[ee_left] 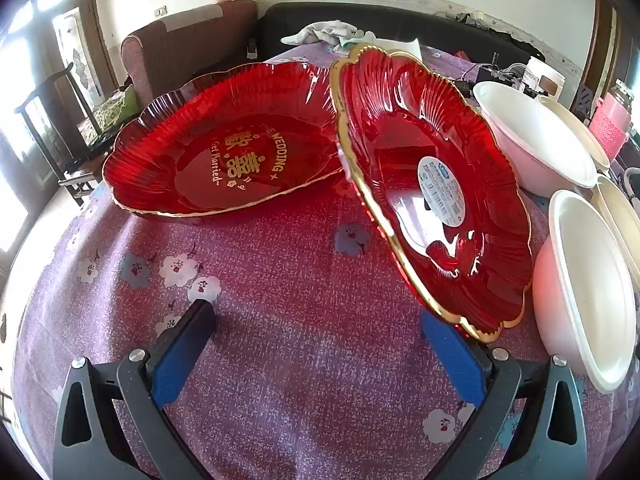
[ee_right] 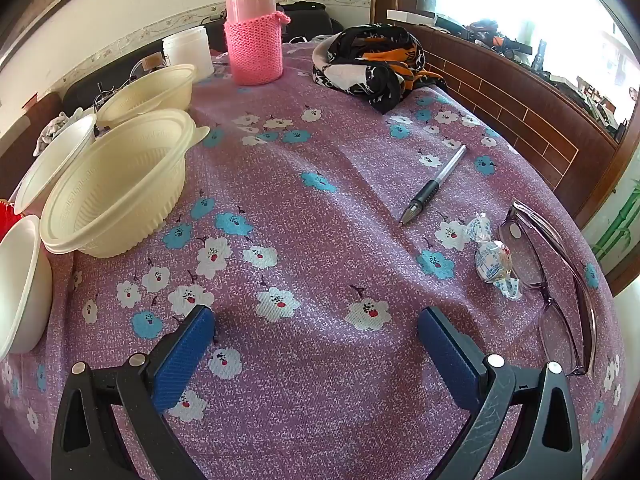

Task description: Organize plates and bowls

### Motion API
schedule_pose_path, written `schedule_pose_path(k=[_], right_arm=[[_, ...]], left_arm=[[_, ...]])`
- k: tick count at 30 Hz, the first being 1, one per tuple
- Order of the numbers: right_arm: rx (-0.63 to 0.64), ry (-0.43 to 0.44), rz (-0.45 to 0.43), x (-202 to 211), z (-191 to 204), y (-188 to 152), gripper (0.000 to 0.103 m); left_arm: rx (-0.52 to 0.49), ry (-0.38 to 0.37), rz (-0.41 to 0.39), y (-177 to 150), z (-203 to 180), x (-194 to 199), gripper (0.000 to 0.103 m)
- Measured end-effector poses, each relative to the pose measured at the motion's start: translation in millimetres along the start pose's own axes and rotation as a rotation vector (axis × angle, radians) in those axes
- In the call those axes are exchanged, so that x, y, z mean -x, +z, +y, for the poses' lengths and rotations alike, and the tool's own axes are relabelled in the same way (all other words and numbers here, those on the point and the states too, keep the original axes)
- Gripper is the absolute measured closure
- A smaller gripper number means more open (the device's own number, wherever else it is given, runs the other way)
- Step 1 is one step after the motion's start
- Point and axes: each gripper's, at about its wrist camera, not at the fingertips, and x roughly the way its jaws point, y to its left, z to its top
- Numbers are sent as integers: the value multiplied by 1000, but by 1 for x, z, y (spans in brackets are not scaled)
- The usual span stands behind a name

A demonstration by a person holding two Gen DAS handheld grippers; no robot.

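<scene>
In the left wrist view two red glass plates with gold rims lie on the purple floral tablecloth [ee_left: 280,280]. One plate [ee_left: 224,148] with gold wedding lettering sits at the left. The other plate [ee_left: 432,184], with a white sticker, leans tilted with one edge on the first. My left gripper [ee_left: 320,340] is open and empty, its right finger [ee_left: 452,356] just below the tilted plate's rim. Several cream plastic bowls [ee_left: 536,140] stand at the right. In the right wrist view my right gripper [ee_right: 316,340] is open and empty above the cloth, with the bowls [ee_right: 116,184] at the left.
A pink flask [ee_right: 254,36] in a knitted sleeve and a white tub [ee_right: 188,52] stand at the back. A patterned scarf [ee_right: 376,60], a pen [ee_right: 434,186], wrapped sweets [ee_right: 492,256] and glasses [ee_right: 556,280] lie to the right. A sofa [ee_left: 188,44] stands beyond the table.
</scene>
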Motion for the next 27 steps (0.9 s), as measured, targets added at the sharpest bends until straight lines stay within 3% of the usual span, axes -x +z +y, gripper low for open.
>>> schedule_pose_path(k=[9, 21, 27], right_arm=[[0, 0, 1, 0, 1, 1, 1], [98, 72, 22, -1, 0, 3, 1], [122, 84, 45, 4, -1, -3, 1]], left_arm=[[-5, -4, 6, 0, 0, 0, 0], [-139, -133, 102, -28, 23, 24, 0], [-131, -146, 64, -43, 40, 32, 0]])
